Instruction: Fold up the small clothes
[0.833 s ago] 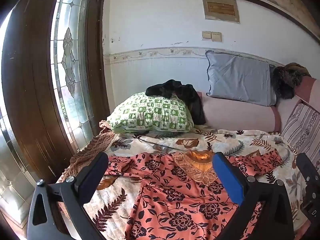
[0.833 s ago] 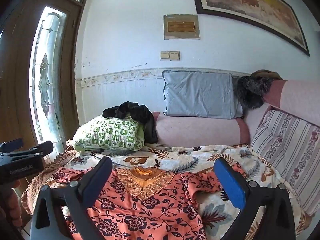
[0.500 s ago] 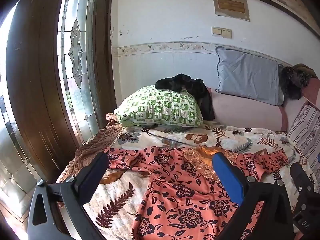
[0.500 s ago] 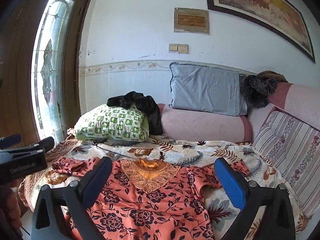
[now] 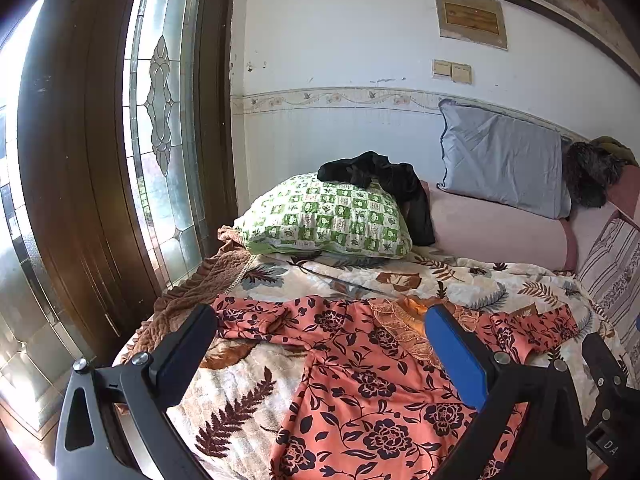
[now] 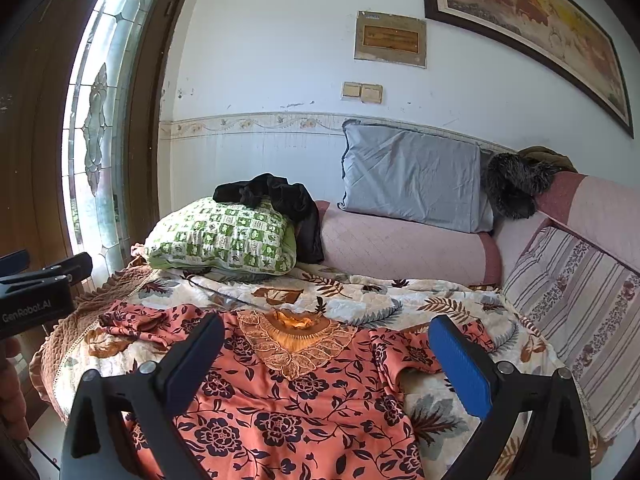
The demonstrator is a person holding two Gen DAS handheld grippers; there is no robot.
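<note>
You are holding the left tool (image 5: 316, 340) and right tool (image 6: 326, 344) wide apart and empty over the orange floral dress (image 6: 296, 408), lying flat on the leaf-print bedspread (image 6: 380, 300), collar pointing away, each sleeve nearer its own tool.

Your left gripper (image 5: 320, 328) hangs above the dress (image 5: 360, 380) with its jaws spread wide and nothing between them. The dress lies flat on the blanket (image 5: 240, 392), sleeves out to each side, its collar away from you. Beyond the dress sits the green pillow (image 5: 324, 220), a black garment (image 5: 380, 178) draped on it. Right of the dress, a dark part, probably your right gripper (image 5: 608, 400), pokes in.
</note>
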